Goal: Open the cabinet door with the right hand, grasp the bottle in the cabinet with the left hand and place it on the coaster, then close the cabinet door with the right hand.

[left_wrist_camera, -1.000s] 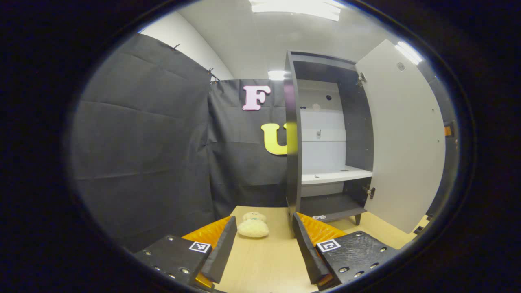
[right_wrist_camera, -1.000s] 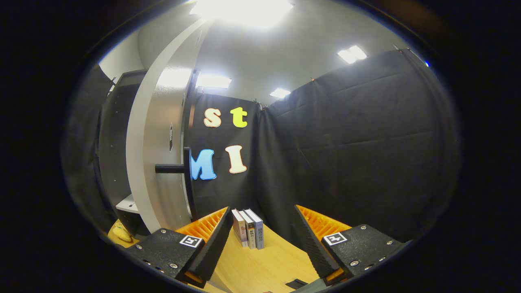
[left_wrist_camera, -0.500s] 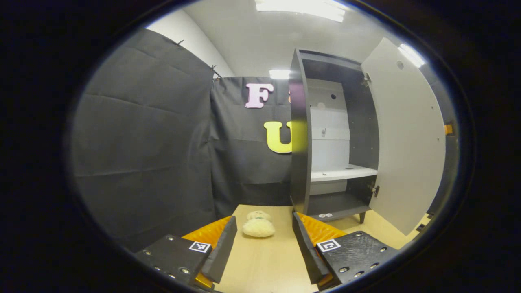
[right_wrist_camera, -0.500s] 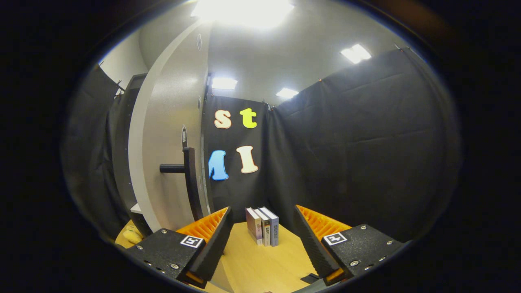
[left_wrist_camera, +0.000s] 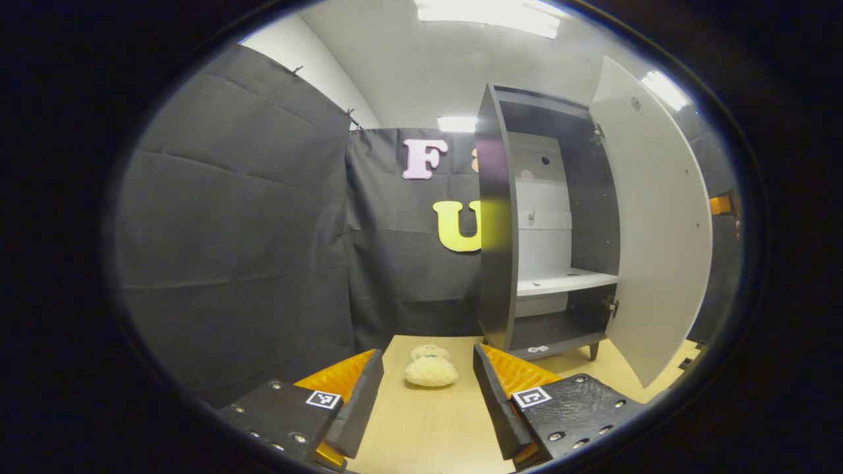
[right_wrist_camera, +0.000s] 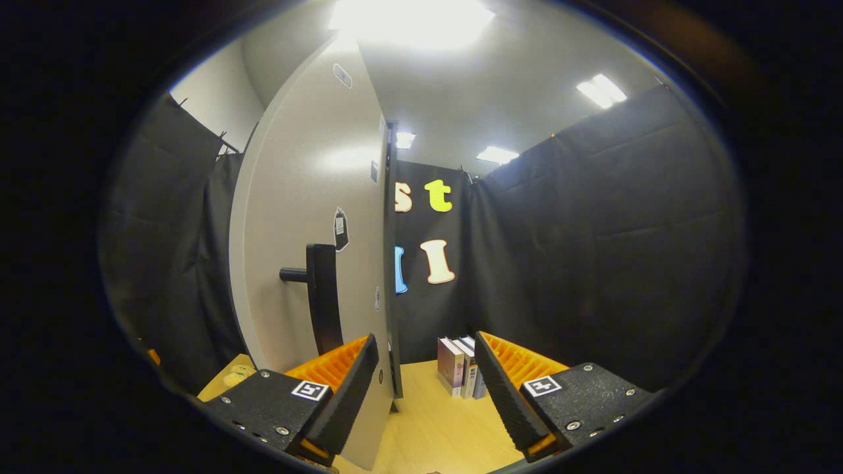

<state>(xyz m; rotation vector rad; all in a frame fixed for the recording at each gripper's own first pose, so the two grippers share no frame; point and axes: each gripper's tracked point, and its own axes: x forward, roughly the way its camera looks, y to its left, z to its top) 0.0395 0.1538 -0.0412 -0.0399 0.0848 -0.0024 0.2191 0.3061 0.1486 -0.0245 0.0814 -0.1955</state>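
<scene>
Left gripper view: my left claw [left_wrist_camera: 427, 401] stands spread above the wooden surface [left_wrist_camera: 428, 434], pinching nothing. One cream plush toy [left_wrist_camera: 429, 368] lies on the surface just ahead, between the lines of my two fingers and apart from both. One dark cabinet [left_wrist_camera: 495, 217] stands ahead and to the right, well beyond my right-hand finger. Its one pale door [left_wrist_camera: 658, 224] is swung open on the right side. Inside I count one white shelf [left_wrist_camera: 565, 282] and one dark bottom board, with a small pale item [left_wrist_camera: 537, 349] lying on that board; I cannot tell what it is.

Right gripper view: my right claw [right_wrist_camera: 425, 388] is likewise spread and holds nothing. The cabinet door [right_wrist_camera: 309, 224] stands close ahead and to the left, its lower edge passing behind my left-hand finger. One dark bar handle [right_wrist_camera: 323, 296] juts from the door, above that finger and not touched. Three books [right_wrist_camera: 460, 365] stand upright on the surface [right_wrist_camera: 435, 428] farther off, between my fingers.
</scene>
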